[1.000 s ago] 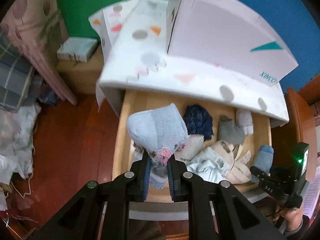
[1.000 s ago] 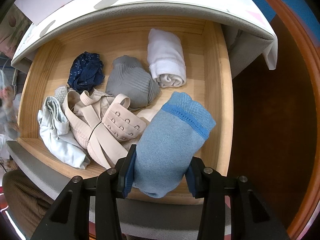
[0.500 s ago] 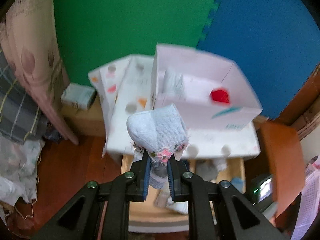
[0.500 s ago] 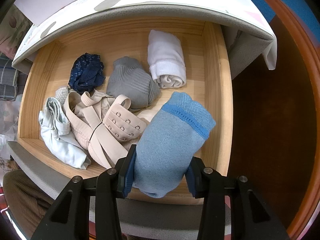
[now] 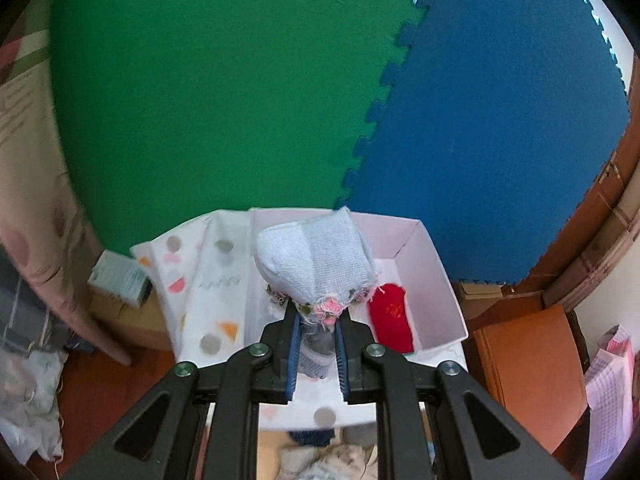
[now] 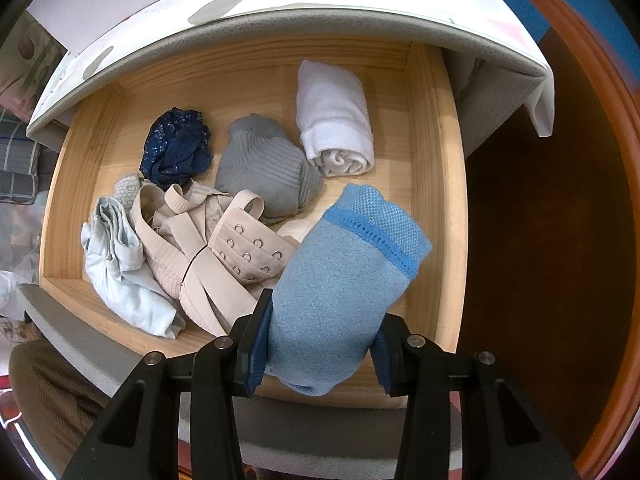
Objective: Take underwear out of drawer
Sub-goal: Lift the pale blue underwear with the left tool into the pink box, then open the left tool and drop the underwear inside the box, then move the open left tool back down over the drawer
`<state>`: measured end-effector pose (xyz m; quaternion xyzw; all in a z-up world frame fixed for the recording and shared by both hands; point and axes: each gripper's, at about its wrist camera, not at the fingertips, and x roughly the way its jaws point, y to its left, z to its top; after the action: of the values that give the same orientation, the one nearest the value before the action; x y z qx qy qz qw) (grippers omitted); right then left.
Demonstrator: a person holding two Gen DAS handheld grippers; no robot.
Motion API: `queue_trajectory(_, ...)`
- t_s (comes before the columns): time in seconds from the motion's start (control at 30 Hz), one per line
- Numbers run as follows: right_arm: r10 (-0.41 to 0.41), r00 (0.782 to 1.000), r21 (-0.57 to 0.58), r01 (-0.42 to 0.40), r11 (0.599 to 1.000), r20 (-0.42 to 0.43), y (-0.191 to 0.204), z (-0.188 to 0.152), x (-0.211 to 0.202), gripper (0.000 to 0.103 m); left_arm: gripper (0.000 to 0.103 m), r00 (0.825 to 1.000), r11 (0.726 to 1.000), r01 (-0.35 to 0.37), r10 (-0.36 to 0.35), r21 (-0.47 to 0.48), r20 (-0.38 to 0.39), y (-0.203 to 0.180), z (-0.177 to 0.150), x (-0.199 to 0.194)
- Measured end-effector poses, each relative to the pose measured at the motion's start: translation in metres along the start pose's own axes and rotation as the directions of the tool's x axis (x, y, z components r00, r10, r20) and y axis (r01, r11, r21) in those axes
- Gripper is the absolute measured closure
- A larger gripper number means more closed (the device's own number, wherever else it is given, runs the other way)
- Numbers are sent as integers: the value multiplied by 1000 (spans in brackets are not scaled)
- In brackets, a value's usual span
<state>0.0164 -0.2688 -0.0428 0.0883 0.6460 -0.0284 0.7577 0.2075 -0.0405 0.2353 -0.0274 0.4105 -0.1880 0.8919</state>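
Over the drawer, each claw grips unlabelled folded underwear: left claw pale, right claw blue.

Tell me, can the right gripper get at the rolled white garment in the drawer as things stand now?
Probably not yet: the right gripper is shut on the blue folded garment. The rolled white garment lies uncovered in the drawer.

The right tool clamps a folded blue garment above the open wooden drawer.
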Motion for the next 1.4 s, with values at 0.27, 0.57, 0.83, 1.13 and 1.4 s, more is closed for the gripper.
queue_trajectory(0.27, -17, 1000, -31, 17, 999, 2, 7, 1, 0, 63, 88, 997, 999, -46, 46, 13, -56, 2, -1, 70)
queue_trajectory(0.57, 14, 1000, -4, -14, 1000, -16, 4, 0, 1, 63, 88, 981, 993, -109, 113, 37, -155, 7, -30, 123)
queue_trajectory(0.83, 14, 1000, 3, -14, 1000, -19, 4, 0, 1, 63, 77, 971, 990, -137, 132, -14, -199, 23, -38, 133)
queue_trajectory(1.13, 11, 1000, 7, -11, 1000, -21, 4, -2, 3, 63, 57, 983, 995, -100, 103, 24, -154, 15, -41, 107)
queue_trajectory(1.4, 2, 1000, 7, -1, 1000, -22, 5, -2, 4, 63, 57, 984, 987, -139, 147, 80, -106, 15, -68, 62)
